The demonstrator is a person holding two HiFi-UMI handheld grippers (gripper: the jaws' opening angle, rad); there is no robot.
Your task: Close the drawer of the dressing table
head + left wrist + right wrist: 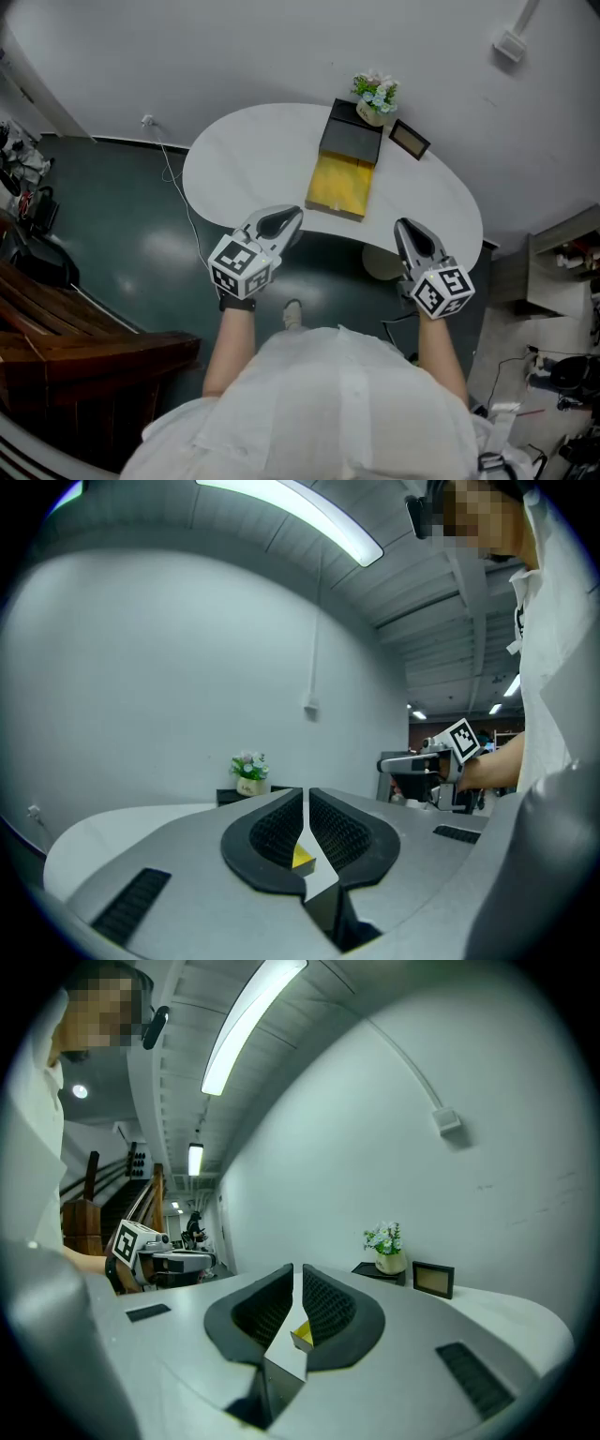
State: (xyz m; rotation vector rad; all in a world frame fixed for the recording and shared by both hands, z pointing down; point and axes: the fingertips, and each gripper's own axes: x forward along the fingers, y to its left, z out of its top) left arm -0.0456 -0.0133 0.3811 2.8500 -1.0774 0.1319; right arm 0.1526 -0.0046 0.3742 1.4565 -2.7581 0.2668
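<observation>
A small black drawer box (352, 139) stands on the white dressing table (253, 150), and its yellow drawer (342, 185) is pulled out toward me, reaching the table's near edge. My left gripper (286, 217) hovers just left of the drawer front, over the table's front edge, with its jaws together and nothing held. My right gripper (405, 228) hangs to the right of the drawer front, also shut and empty. In the left gripper view, a sliver of the yellow drawer (302, 857) shows past the left gripper (306, 794). The right gripper view shows the yellow drawer (302, 1336) beyond the right gripper (296, 1269).
A pot of flowers (376, 98) and a small picture frame (410, 140) stand behind the box by the wall. A round white stool (380, 263) sits under the table. Dark wooden furniture (56, 319) is at the left, and cluttered shelves (562, 272) at the right.
</observation>
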